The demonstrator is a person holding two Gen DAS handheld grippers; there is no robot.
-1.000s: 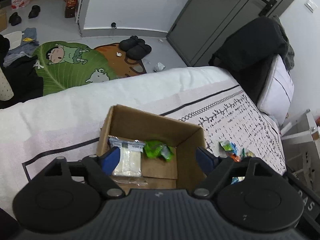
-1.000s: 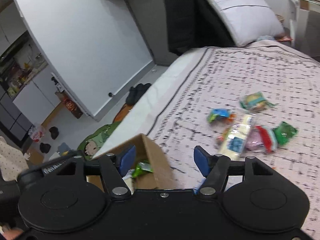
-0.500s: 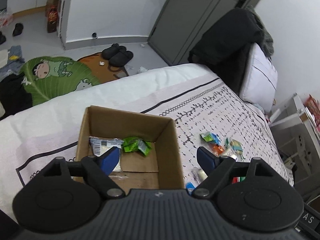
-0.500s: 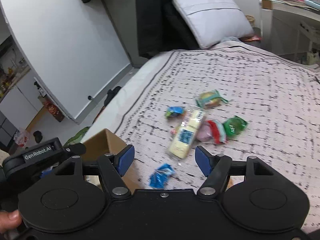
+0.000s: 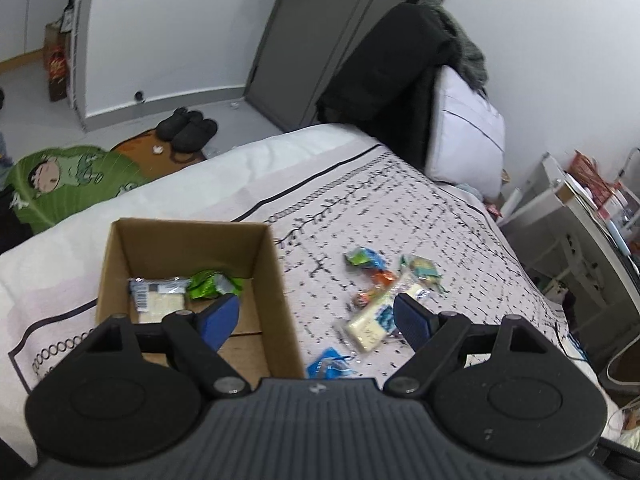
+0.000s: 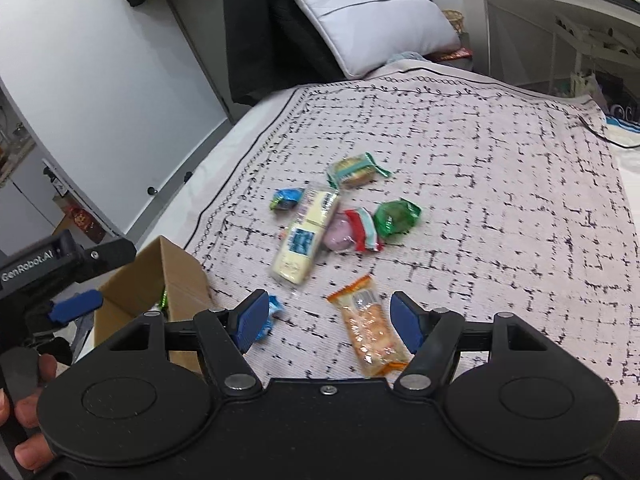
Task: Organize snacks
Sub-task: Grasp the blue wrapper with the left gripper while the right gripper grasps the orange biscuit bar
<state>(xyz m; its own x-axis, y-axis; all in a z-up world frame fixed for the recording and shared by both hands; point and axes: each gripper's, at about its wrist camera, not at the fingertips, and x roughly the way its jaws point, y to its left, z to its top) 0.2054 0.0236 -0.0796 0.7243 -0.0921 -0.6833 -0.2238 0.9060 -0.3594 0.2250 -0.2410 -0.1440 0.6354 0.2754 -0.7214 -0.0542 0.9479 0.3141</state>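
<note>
An open cardboard box (image 5: pixel 276 280) (image 6: pixel 180 280) sits on the bed, holding a pale cracker pack (image 5: pixel 158 298) and a green packet (image 5: pixel 212 285). To its right lies a loose cluster of snacks: a long pale cracker pack (image 6: pixel 306 236) (image 5: pixel 374 320), a green candy (image 6: pixel 396 218), a red-and-white wrapped sweet (image 6: pixel 362 230), a blue wrapper (image 5: pixel 328 364) (image 6: pixel 272 312) and an orange biscuit pack (image 6: pixel 370 330). My left gripper (image 5: pixel 316 320) hovers open over the box's right wall, empty. My right gripper (image 6: pixel 326 318) is open above the orange pack, not touching it.
The patterned bedspread (image 6: pixel 500 200) stretches to the right. A white pillow (image 6: pixel 372 16) and dark clothes (image 6: pixel 264 28) sit at the bed's head. A white desk (image 6: pixel 560 12) stands far right. Slippers (image 5: pixel 188 130) and a green mat (image 5: pixel 68 178) lie on the floor.
Both views have swung right, from the box toward the snack cluster. The orange biscuit pack has come into the right wrist view between its open fingers. Nothing was picked up.
</note>
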